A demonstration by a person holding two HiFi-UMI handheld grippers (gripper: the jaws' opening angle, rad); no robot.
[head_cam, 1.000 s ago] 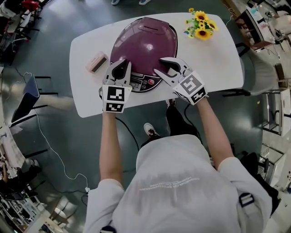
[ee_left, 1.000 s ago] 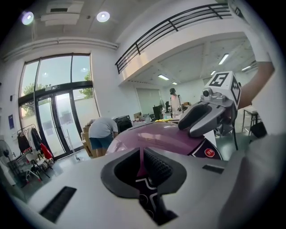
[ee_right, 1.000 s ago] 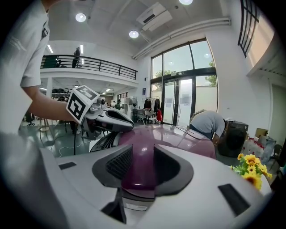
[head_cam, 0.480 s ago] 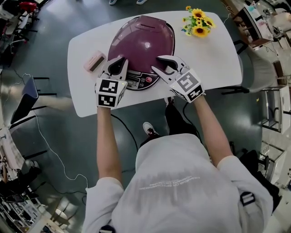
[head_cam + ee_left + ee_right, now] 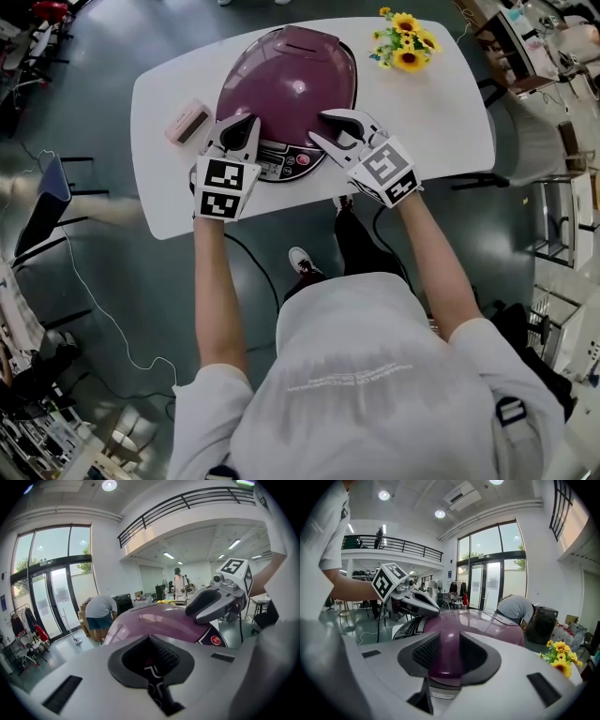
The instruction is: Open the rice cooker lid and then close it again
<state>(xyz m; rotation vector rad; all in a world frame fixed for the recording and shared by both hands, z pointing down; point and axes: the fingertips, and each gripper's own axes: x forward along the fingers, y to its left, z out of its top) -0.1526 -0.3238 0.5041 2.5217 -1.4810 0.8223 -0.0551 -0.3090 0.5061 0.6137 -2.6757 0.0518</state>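
Note:
The purple rice cooker [image 5: 286, 80] stands on the white table [image 5: 431, 122] with its domed lid down and its control panel [image 5: 281, 164] facing me. My left gripper [image 5: 242, 124] rests at the lid's front left edge. Its jaws have just been closing and now meet, with nothing seen between them in the left gripper view [image 5: 152, 641]. My right gripper [image 5: 325, 129] sits at the lid's front right. Its jaws stand apart over the lid [image 5: 443, 663], and the pads press on nothing. Each gripper shows in the other's view: the right gripper [image 5: 213, 603] and the left gripper [image 5: 419, 604].
A small pink box [image 5: 186, 122] lies on the table left of the cooker. A bunch of sunflowers [image 5: 405, 47] is at the back right. A cable runs down from the table's front edge [image 5: 281, 211]. A person [image 5: 99, 612] bends over far behind.
The left gripper's jaws have drawn together. Both grippers stay at the cooker's front edge; the whole scene has slid slightly up and left in the head view.

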